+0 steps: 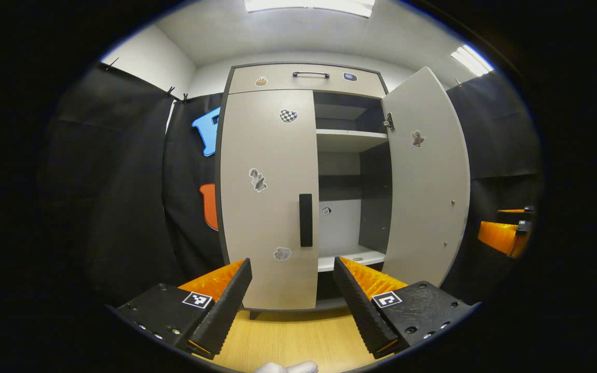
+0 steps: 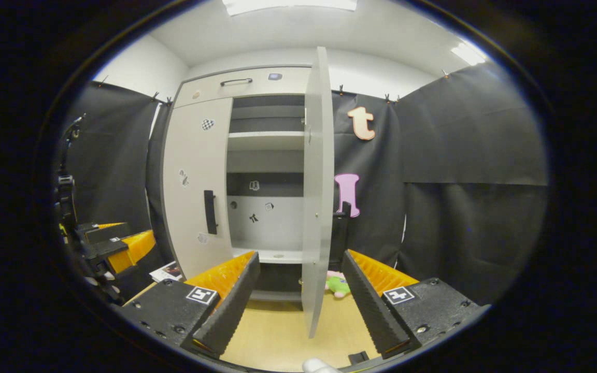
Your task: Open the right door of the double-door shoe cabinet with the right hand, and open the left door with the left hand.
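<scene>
Double-door shoe cabinet (image 1: 298, 77) standing on the wooden floor (image 1: 288, 336), drawer on top, shelves bared on its right half. Right door (image 1: 425, 176) swung wide open; seen edge-on in the right gripper view (image 2: 316, 191), hanging between that view's two fingers but out beyond them, untouched. Left door (image 1: 267, 197) shut, flush with the frame, its dark vertical handle (image 1: 306, 220) at the inner edge.

Left tongs (image 1: 292, 287) spread wide, gripping nothing, lined up just below the handle and short of it. Right tongs (image 2: 300, 282) likewise released and empty, straddling the open door's edge at a distance.

Likely slip: closing beside the handle rather than around it, since the bar is slim and close to the door face. Also possible: pulling straight back instead of along the hinge arc, so the fingers slide off. Small green toy (image 2: 337, 285) on the floor beyond the open door, out of the left door's swing.
</scene>
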`<state>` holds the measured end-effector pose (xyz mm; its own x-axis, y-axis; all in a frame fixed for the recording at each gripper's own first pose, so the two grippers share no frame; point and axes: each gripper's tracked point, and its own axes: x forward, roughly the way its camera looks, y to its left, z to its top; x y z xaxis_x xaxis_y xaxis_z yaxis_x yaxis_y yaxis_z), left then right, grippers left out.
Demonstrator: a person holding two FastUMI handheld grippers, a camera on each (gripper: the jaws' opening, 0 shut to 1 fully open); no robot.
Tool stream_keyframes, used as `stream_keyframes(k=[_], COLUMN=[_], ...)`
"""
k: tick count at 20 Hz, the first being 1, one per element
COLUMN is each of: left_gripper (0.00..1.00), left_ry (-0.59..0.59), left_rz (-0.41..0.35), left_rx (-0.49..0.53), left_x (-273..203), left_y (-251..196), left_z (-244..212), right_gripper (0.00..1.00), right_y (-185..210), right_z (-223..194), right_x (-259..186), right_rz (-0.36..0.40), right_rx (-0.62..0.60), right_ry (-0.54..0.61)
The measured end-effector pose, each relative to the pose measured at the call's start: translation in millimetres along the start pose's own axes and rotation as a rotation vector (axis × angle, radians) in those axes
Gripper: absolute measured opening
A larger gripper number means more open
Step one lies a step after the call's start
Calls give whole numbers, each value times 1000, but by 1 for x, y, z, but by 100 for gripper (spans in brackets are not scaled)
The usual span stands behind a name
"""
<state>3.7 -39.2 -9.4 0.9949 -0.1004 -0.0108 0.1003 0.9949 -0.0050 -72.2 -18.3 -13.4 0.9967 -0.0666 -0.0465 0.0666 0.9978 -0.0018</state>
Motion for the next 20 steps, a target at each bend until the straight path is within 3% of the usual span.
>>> stream_keyframes(k=[13,20], left_gripper=[96,96], left_ry=[-9,19], left_rz=[2,-2], left_rx=[4,-6], left_x=[145,210], left_y=[-14,-22], left_z=[-1,-12], right_gripper=[100,100], right_y=[34,29], right_z=[11,14], right_x=[-5,9], right_rz=[-18,-51], right_rx=[-18,-33], right_ry=[-1,3])
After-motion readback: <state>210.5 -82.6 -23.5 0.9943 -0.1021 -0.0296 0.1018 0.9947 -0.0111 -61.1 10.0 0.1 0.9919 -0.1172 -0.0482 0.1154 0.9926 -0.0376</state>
